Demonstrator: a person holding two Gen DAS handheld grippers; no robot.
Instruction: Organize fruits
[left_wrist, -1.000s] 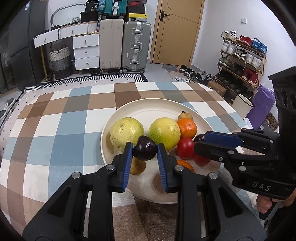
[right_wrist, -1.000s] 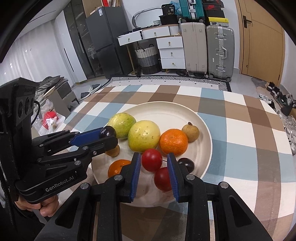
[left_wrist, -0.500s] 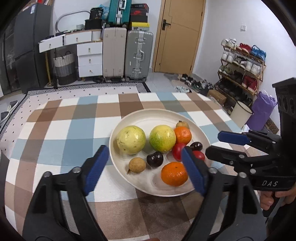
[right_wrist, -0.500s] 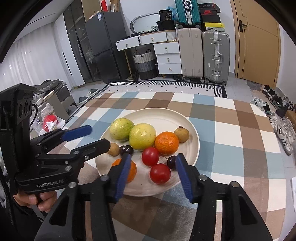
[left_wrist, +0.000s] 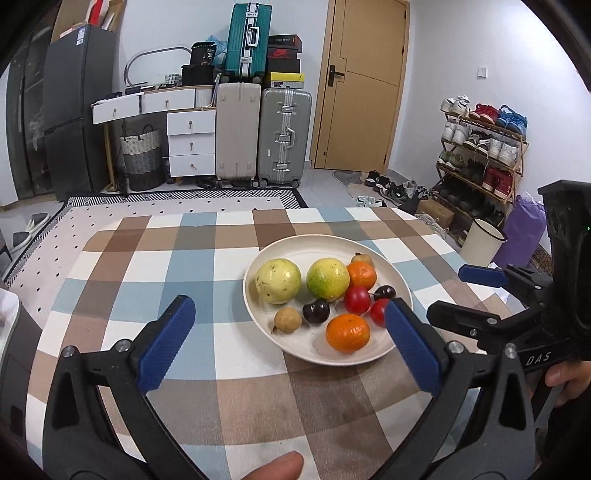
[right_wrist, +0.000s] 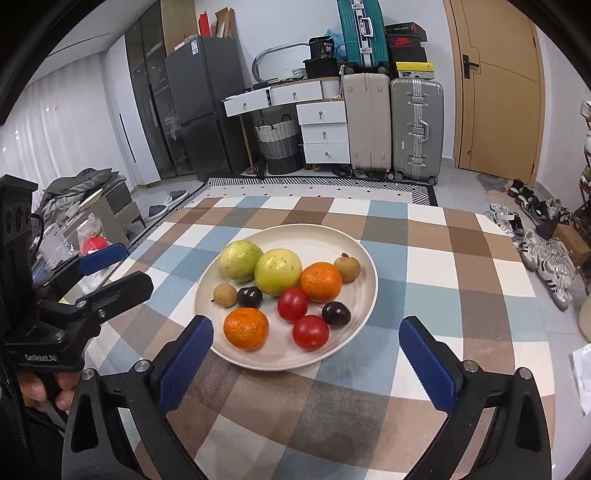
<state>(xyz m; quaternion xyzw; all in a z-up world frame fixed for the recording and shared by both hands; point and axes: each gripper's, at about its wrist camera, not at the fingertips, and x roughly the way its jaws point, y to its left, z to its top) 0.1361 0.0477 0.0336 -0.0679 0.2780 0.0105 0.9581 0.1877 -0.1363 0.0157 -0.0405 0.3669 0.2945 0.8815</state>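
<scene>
A cream plate (left_wrist: 373, 249) (right_wrist: 365, 266) on the checked tablecloth holds two yellow-green guavas (left_wrist: 278, 280) (right_wrist: 277, 271), two oranges (left_wrist: 347, 332) (right_wrist: 246, 328), two red tomatoes (right_wrist: 310, 332), two dark plums (left_wrist: 316, 312) (right_wrist: 336, 314) and two small brown longans (left_wrist: 287, 320) (right_wrist: 225, 294). My left gripper (left_wrist: 288, 339) is open and empty, held back from the plate's near-left side. My right gripper (right_wrist: 306, 362) is open and empty, in front of the plate's near edge. Each gripper shows in the other's view (left_wrist: 476, 295) (right_wrist: 110, 269).
The checked tablecloth (left_wrist: 166, 266) covers the table. Behind it are suitcases (left_wrist: 260, 133), white drawers (left_wrist: 190, 144), a basket (left_wrist: 142, 157), a dark fridge (left_wrist: 70, 122) and a door (left_wrist: 362, 85). A shoe rack (left_wrist: 480, 147) and white bucket (left_wrist: 480, 242) stand to the right.
The left gripper let go of a dark plum and the right let go of a red tomato onto the plate. Both opened wide and drew back from the plate.
</scene>
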